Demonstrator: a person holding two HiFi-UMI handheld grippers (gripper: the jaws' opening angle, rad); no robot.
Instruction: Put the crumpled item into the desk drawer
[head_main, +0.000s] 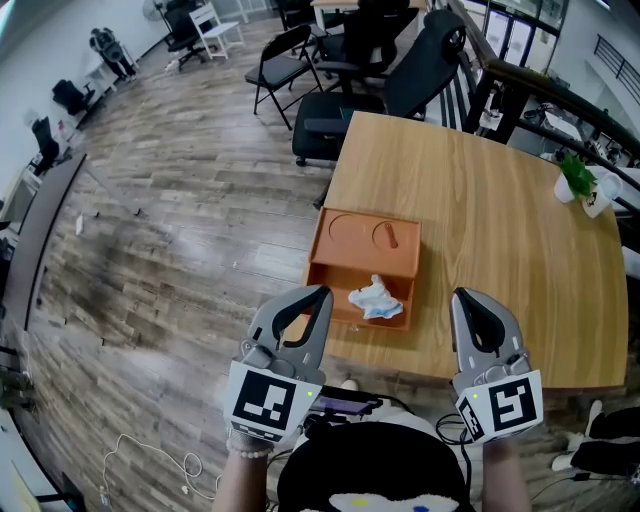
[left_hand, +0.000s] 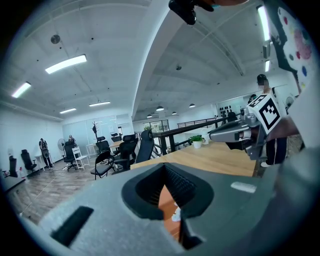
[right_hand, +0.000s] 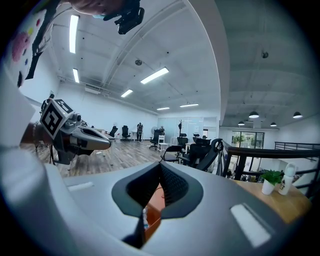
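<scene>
The crumpled item (head_main: 376, 298), a white wad, lies inside the orange drawer (head_main: 333, 287). The drawer stands open toward the person from a small orange unit (head_main: 352, 236) that sits on the desk (head_main: 480, 190) at its near left edge. Neither tool touches it. The left gripper (head_main: 322, 293) and the right gripper (head_main: 462, 295) hang close to the person's body, short of the desk's near edge. Each has its jaws clenched tip to tip with nothing between them, as each gripper view shows. By the look of it the main step is done, since the wad rests in the drawer tray. What may be left is pushing the open drawer shut, if the task wants that.
</scene>
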